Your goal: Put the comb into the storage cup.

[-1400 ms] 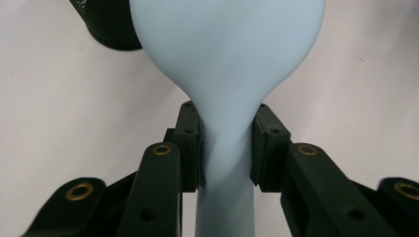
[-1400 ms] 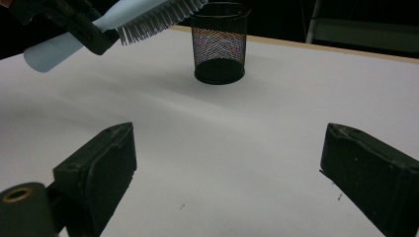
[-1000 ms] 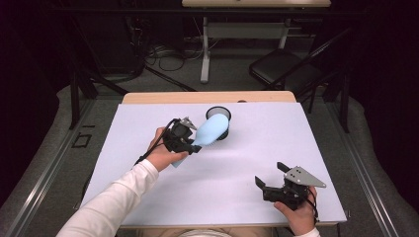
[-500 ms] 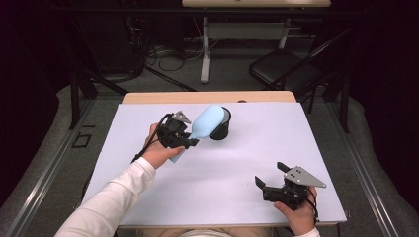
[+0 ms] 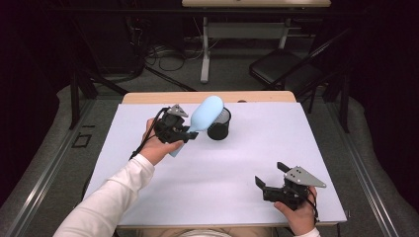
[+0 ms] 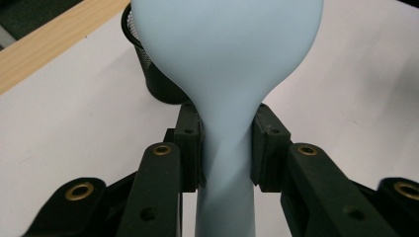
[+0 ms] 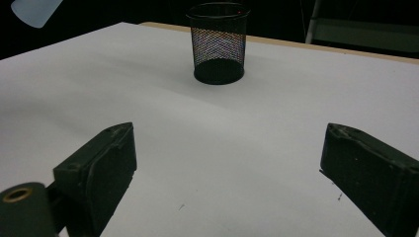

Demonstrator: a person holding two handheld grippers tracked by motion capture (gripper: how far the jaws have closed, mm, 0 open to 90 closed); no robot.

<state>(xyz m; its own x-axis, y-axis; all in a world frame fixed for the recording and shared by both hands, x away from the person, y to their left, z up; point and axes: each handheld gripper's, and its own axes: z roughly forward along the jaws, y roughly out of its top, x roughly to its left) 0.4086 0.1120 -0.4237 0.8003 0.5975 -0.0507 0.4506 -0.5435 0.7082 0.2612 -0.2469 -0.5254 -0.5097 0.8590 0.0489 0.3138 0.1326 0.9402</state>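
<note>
We are holding a pale blue brush [image 5: 205,112] by its handle in the left gripper [image 5: 187,132], both pads pinching the narrow neck just below the broad oval head, which is tilting up and hanging over the rim of the black mesh cup [image 5: 219,124] at the far side of the white worktop [image 5: 237,163]. In the left gripper view the handle [image 6: 226,168] is sitting squarely between the pads, the cup [image 6: 148,74] just behind the head. The right gripper [image 5: 269,183] is resting near the front edge, well apart, jaws spread and holding nothing. We judge the carry to be nearly done; next we are needing to stand the brush upright over the cup's mouth and lower it in before letting go.
</note>
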